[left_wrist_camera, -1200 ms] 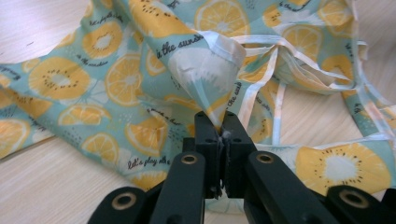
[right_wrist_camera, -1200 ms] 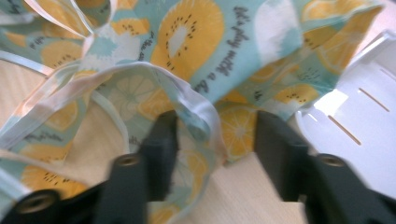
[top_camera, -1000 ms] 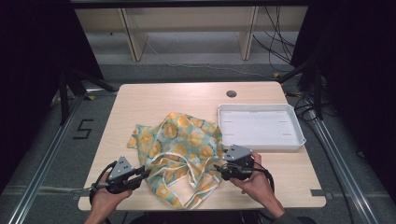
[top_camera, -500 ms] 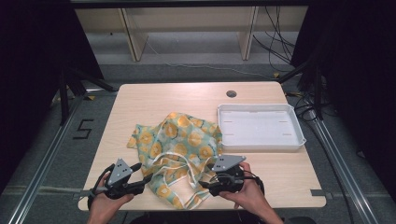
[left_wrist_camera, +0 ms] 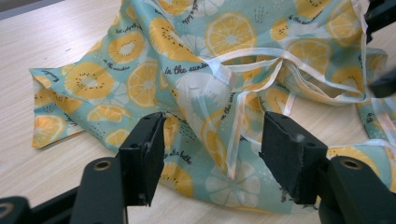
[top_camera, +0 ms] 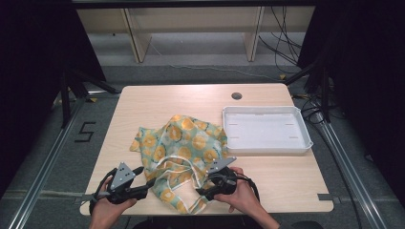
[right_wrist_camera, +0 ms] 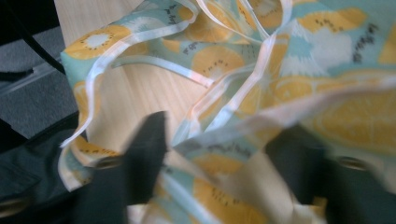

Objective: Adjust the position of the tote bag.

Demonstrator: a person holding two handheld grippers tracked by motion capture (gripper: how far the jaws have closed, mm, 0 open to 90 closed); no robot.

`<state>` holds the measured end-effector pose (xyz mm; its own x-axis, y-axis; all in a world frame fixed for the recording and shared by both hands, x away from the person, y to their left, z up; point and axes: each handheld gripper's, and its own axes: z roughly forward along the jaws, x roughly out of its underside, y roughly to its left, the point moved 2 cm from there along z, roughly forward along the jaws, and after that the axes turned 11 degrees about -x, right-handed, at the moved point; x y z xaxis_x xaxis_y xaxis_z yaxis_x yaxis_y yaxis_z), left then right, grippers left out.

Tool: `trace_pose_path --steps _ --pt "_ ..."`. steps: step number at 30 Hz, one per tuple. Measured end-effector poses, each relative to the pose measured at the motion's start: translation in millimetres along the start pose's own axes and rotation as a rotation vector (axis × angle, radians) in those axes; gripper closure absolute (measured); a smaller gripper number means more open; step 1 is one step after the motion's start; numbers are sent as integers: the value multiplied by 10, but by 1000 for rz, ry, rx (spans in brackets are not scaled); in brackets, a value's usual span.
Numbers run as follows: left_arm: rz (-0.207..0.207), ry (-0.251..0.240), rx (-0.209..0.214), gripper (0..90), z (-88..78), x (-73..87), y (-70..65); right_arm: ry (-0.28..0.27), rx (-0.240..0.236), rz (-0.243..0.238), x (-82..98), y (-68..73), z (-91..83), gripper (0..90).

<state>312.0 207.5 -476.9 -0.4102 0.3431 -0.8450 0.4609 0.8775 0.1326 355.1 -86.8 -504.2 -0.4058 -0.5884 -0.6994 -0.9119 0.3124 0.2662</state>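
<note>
A thin teal cloth printed with orange slices lies crumpled at the middle of the table, with white straps looped over its near part. My left gripper lies at the cloth's front left edge. In the left gripper view its jaws have just been opening and stand wide, with a fold of the cloth between them and neither pad pressing. My right gripper is at the cloth's front right. Its blurred jaws have just been closing and stay apart, with cloth and a strap draped between them.
A white tray stands to the right of the cloth. The wooden table has a round cable hole near its far edge. Both hands are at the near edge, and dark floor lies beyond it.
The right hand has moved left and toward the near edge, onto the cloth's strapped corner. The left hand has hardly moved. The cloth's near folds have shifted slightly.
</note>
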Motion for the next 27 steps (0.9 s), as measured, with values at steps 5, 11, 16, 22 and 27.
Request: trace_pose_path --steps 5,11,16,22,27 --pt "21 -38 -19 377 -45 -46 -28 -63 -1 -75 -146 -19 -46 845" --pt "67 -81 2 356 -74 -136 -225 -158 -20 -119 -342 -12 -211 900" --pt "130 -76 3 344 24 -176 -309 -245 -44 -114 -507 -8 -381 900" --pt "192 -64 17 332 227 -249 -437 -314 -63 -97 -698 12 -550 900" --pt "242 -58 64 324 506 -294 -578 -367 -59 -99 -853 -51 -640 900"
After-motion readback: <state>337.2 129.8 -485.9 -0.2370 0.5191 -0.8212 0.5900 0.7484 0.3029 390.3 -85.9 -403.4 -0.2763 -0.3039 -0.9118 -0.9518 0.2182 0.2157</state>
